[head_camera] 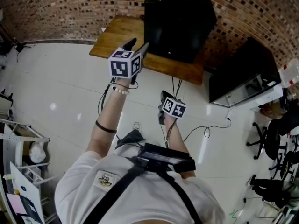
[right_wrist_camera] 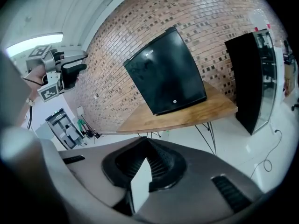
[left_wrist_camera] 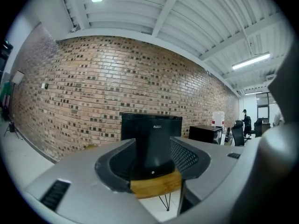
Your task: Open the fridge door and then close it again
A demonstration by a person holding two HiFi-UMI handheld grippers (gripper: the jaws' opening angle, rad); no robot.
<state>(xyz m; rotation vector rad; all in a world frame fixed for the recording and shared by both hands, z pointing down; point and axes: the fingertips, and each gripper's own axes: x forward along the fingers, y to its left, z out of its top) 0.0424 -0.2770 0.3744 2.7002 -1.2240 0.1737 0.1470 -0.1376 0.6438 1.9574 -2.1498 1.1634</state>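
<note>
A black mini fridge (head_camera: 177, 22) stands with its door closed on a wooden table (head_camera: 117, 36) against the brick wall. My left gripper (head_camera: 139, 45) is raised at the table's front edge, a short way left of the fridge's front. In the left gripper view the left gripper (left_wrist_camera: 152, 162) is open with nothing between its jaws, and the fridge (left_wrist_camera: 152, 139) shows beyond the gap. My right gripper (head_camera: 164, 96) hangs lower, over the floor, clear of the table. In the right gripper view the right gripper (right_wrist_camera: 145, 171) is shut and empty, facing the fridge (right_wrist_camera: 166, 73) from a distance.
A taller black cabinet (head_camera: 243, 73) with a glass front stands right of the table. Cables (head_camera: 205, 132) trail over the white floor. Office chairs (head_camera: 271, 139) crowd the right side, and a metal rack (head_camera: 18, 143) stands at the left.
</note>
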